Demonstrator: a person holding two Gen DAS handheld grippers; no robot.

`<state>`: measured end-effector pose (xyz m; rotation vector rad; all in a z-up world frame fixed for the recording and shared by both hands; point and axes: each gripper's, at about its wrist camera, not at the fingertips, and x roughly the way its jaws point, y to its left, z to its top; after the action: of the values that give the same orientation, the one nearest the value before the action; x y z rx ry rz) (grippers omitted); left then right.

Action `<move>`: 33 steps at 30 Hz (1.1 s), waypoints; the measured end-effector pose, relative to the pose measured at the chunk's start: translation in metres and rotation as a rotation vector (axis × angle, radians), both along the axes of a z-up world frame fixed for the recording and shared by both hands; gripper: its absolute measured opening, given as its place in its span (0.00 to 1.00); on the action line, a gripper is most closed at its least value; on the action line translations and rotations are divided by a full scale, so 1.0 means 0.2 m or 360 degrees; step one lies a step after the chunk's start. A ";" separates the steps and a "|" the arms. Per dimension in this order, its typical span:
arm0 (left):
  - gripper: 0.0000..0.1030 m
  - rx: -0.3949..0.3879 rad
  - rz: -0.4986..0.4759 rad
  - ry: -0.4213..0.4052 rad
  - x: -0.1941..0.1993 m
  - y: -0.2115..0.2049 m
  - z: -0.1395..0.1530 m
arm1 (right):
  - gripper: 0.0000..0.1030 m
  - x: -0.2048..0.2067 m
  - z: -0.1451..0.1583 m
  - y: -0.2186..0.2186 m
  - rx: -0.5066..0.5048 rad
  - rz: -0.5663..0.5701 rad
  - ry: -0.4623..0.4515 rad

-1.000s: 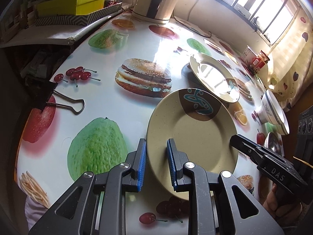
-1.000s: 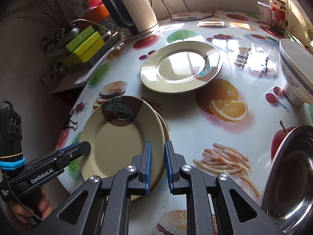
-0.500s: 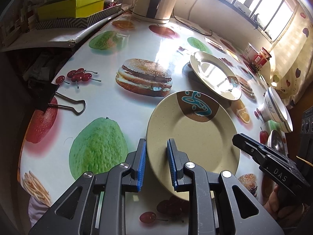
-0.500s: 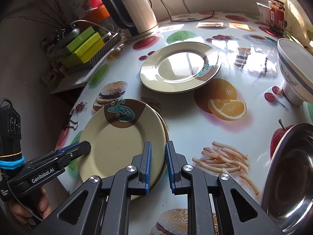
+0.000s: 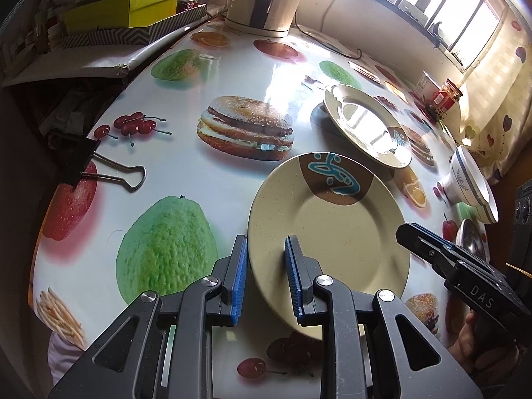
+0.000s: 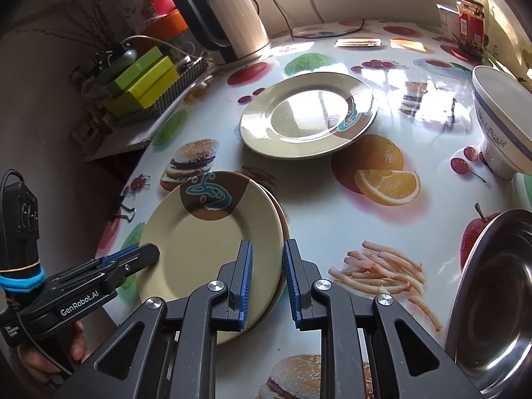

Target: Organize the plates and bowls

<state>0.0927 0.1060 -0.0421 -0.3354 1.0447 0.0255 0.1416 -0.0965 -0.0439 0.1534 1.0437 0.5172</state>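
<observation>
Sunlit kitchen table (image 5: 232, 76) under a window, covered in glossy oilcloth printed with burgers, fruit and fries.

Task item: beige plate (image 5: 329, 229) with a brown-and-teal motif, at the near edge of the table. In the right wrist view it sits on top of a second plate (image 6: 281, 212), of which only a thin crescent of rim shows on the right side. So a stack of two, slightly offset.

Left gripper (image 5: 265, 274): fingers narrowly parted, astride the top plate's near-left rim, blue pads either side; contact not confirmed. Right gripper (image 6: 268, 277): same narrow gap, straddling the stack's right rim. Cannot tell whether either is pinching or merely framing the edge.

Handling, as judgement: plate looks like speckled melamine or glazed ceramic, so rigid, moderately light, smooth and slippery. It will not flex; a rim pinch is the only purchase. A grip well in on the flat rim band should resist pivoting. A one-sided hold would let it tilt, and a slip near the table edge risks a drop.

Outward: third matching plate (image 6: 307, 116) alone mid-table, well apart, strongly reflective. White bowl with blue bands (image 6: 502, 126) to the right, a further bowl apparently beneath it in the left wrist view. Steel bowl (image 6: 495, 302) at near right. Beyond: kettle (image 6: 229, 23), green boxes (image 5: 123, 10), red jar (image 6: 470, 20), binder clip (image 5: 99, 166) on the left table edge.

Likely remaining: third plate onto the stack, bowls nested.
</observation>
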 end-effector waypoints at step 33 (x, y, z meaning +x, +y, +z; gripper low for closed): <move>0.36 0.0220 -0.0127 -0.0205 0.21 -0.06 0.22 | 0.47 0.11 0.19 -0.07 -0.0125 -0.0190 -0.0226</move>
<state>0.1348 0.0938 0.0028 -0.1676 0.9227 0.0043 0.1635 -0.1112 -0.0056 0.1069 0.9090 0.3731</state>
